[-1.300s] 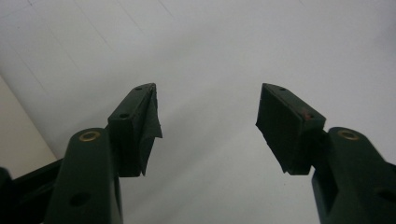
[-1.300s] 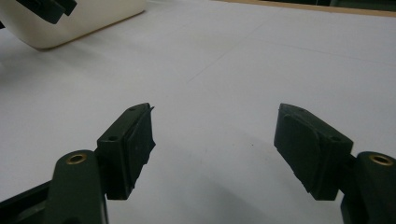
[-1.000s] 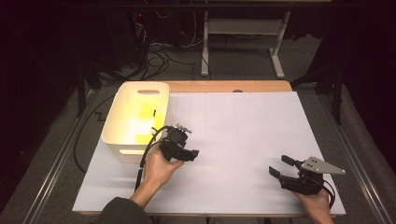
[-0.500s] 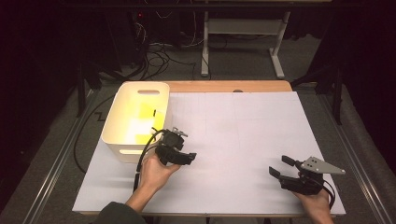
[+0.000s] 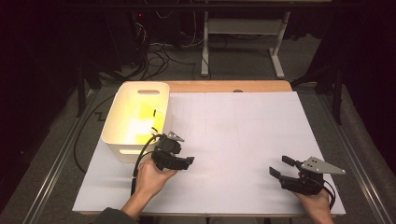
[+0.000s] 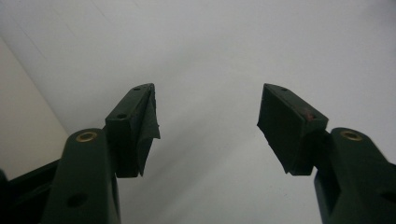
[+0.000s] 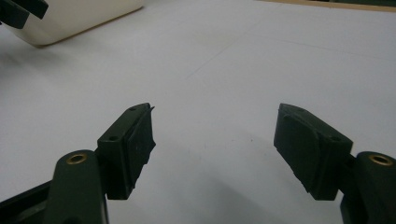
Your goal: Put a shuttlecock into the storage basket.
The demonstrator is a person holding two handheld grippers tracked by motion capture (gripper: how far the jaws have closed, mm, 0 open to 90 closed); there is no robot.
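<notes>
White paper sheet point(image 5: 243, 135) covers the table, and the cream bin point(image 5: 122, 140) at its left edge serves as the landmark. Nearest the person, well to the right of the bin, the right gripper point(image 5: 285, 169) sits low over the sheet with its jaws spread and nothing between them; in its own view the bare sheet shows through the gap point(image 7: 212, 135), with the bin's corner point(image 7: 79, 18) far off at upper left. Closer to the bin, just beside its near right corner, the left gripper point(image 5: 180, 161) is held in the left hand point(image 5: 152, 177), jaws likewise spread and empty point(image 6: 208, 126) above plain sheet, the bin's wall point(image 6: 23, 126) just at one side. Inside the bin lie yellow pieces point(image 5: 140, 123). Beyond the bin, past the table's wooden edge point(image 5: 224, 87), cables point(image 5: 159, 60) and a white table frame point(image 5: 243, 42) stand on the dark floor.
</notes>
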